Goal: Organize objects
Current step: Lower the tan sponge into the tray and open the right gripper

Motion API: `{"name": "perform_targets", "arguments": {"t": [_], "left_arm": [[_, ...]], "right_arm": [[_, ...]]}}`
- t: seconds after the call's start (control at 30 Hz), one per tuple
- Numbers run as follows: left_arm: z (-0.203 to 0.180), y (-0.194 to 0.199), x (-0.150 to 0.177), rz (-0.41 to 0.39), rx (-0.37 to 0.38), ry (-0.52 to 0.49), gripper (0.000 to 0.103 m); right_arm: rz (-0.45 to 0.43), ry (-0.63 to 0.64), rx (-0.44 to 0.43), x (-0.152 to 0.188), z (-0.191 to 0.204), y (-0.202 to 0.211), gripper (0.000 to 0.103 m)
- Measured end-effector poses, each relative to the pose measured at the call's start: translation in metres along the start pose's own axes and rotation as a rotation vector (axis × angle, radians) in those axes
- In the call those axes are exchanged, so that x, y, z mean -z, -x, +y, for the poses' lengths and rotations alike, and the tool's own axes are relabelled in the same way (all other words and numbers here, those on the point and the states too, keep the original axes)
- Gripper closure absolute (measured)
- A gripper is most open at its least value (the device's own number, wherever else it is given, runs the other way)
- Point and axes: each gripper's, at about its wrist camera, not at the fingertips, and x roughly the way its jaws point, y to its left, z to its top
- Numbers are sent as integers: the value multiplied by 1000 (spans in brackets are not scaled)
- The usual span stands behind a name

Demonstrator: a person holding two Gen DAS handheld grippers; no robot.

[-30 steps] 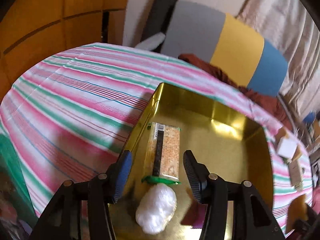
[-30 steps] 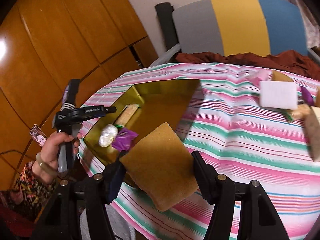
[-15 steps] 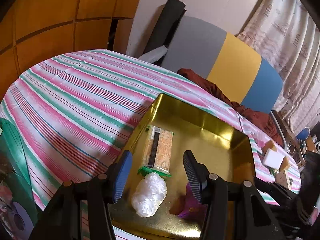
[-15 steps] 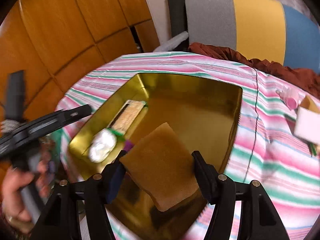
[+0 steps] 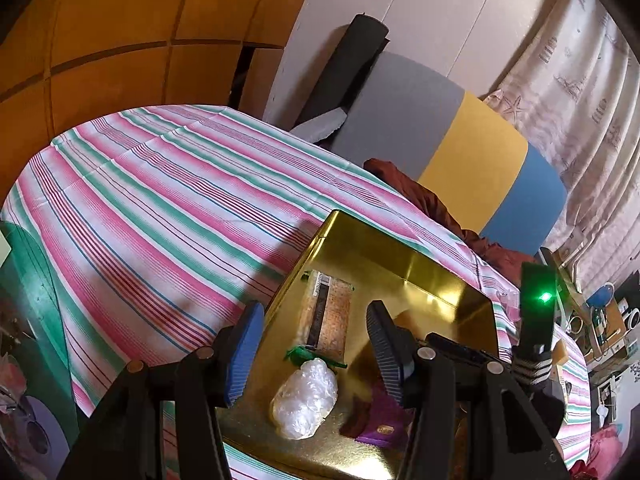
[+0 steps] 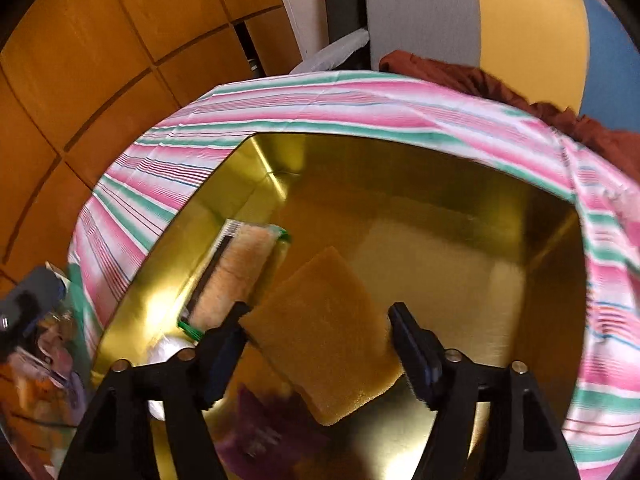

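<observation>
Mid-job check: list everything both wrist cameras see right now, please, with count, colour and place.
tray: one, gold, on the tablecloth
tablecloth: one, pink, green and white stripes, covering the table
snack packet: one, tan with green ends, in the tray along its left wall
plastic-wrapped lump: one, white, in the tray at the packet's near end
wrapper: one, purple, in the tray beside the lump
sponge: one, tan, tilted over the tray
cushion: one, grey, yellow and blue, behind the table
left claw: open, nothing held, over the tray
right claw: jaws just opening, sponge between them
</observation>
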Motion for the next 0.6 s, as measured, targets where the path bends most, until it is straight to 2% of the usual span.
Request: {"name": "perform_targets", "arguments": {"t": [0.13,0.47,0.6], "left_arm": [[0,1,1,-7,2,8,49],[-19,-4,13,20,22,-39,49],[-40,-6,25,43,70,-97,49]], "right_arm": [[-60,-81,-70,4,-8,17,10],[-154,-93,-52,25,-29,66,10],[-221,-58,8,37,-41,99,11]]}}
